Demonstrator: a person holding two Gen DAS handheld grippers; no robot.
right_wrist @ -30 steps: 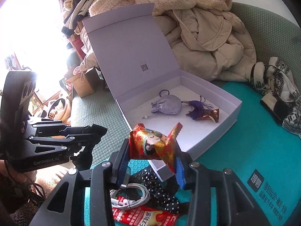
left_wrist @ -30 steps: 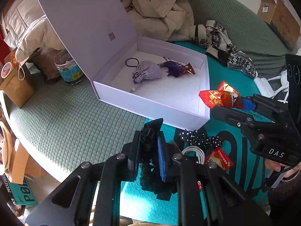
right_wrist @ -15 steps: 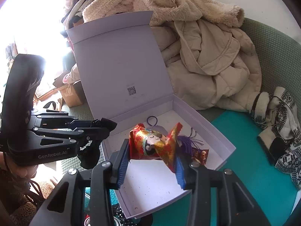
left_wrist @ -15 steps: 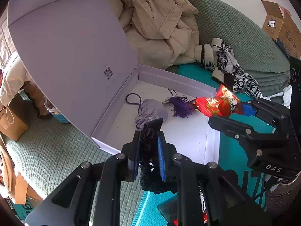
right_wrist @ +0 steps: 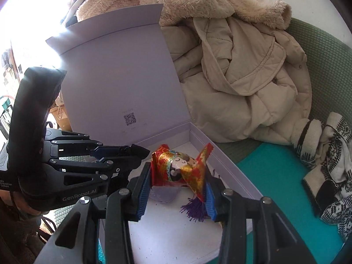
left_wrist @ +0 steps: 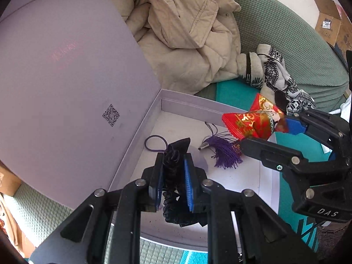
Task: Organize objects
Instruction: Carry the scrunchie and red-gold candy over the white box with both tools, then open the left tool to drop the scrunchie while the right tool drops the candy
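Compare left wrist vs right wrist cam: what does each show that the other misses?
Left wrist only: the cardboard box at top right, and the hair-tie loop on the box floor. Right wrist only: the bright window and the fleece jacket. Both: the open white box, purple tassel, left gripper shut on the black scrunchie, right gripper shut on the red packet.

- The left gripper (left_wrist: 173, 171), black with blue pads, tilts downward, jaws clamped tight on a black ruffled fabric scrunchie (left_wrist: 176, 189).
- The right gripper (right_wrist: 176, 184), angled down alongside, pinches a red-and-gold foil snack packet (right_wrist: 179, 169) between its pads.
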